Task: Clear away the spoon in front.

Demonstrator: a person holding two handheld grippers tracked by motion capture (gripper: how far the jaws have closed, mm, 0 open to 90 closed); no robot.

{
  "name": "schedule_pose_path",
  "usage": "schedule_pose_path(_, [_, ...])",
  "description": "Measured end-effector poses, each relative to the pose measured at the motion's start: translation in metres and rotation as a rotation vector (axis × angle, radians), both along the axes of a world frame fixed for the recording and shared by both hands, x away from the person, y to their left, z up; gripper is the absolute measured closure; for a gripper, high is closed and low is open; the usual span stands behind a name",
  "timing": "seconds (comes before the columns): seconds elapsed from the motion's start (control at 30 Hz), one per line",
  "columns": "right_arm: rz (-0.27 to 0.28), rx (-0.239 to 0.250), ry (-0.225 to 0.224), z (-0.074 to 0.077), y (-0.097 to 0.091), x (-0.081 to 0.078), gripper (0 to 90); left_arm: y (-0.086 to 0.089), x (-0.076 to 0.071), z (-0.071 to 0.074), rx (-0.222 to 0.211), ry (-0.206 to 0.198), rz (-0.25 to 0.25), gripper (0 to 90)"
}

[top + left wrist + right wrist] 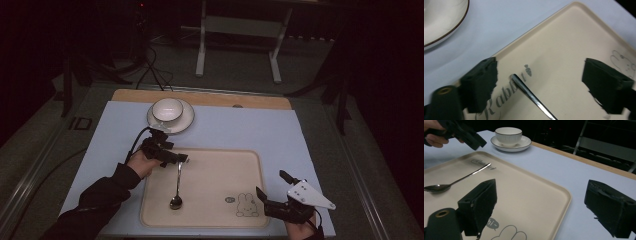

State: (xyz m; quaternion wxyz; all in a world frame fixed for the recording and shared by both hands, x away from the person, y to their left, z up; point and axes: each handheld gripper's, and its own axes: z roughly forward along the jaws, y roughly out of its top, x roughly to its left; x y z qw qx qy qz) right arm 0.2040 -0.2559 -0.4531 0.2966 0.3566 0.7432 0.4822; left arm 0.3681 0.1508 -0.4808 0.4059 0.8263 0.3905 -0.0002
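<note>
A metal spoon (177, 187) lies on a beige tray (220, 170) with a rabbit print, bowl toward me and handle pointing away. My left gripper (177, 160) hovers open over the handle's far end. In the left gripper view the handle tip (531, 96) lies between the wide-apart jaws of the left gripper (541, 63), touching neither. My right gripper (270, 182) is open above the tray's near right corner, by the rabbit, with nothing between its jaws (541, 187). From there the spoon (459, 180) shows at the far left.
A white cup (167, 110) stands on a saucer (186, 121) beyond the tray's far left corner, close to the left hand. The pale mat (280, 135) ends at a wooden strip (200, 97) at the back. A metal frame (237, 30) stands on the floor behind.
</note>
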Motion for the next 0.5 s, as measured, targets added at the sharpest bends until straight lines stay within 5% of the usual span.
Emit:
schedule_pose_path(0.1, [0.0, 0.001, 0.002, 0.0, 0.0, 0.0, 10.9, 0.002, -0.001, 0.002, -0.026, -0.01, -0.041, 0.0])
schedule_pose_path(0.3, [0.001, 0.001, 0.002, 0.0, 0.0, 0.0, 10.9, 0.006, -0.012, 0.007, -0.029, -0.092, -0.037, 0.0])
schedule_pose_path(0.5, [0.002, 0.0, 0.003, 0.0, 0.0, 0.0, 10.9, 0.017, -0.023, 0.014, -0.117, -0.128, -0.063, 0.1])
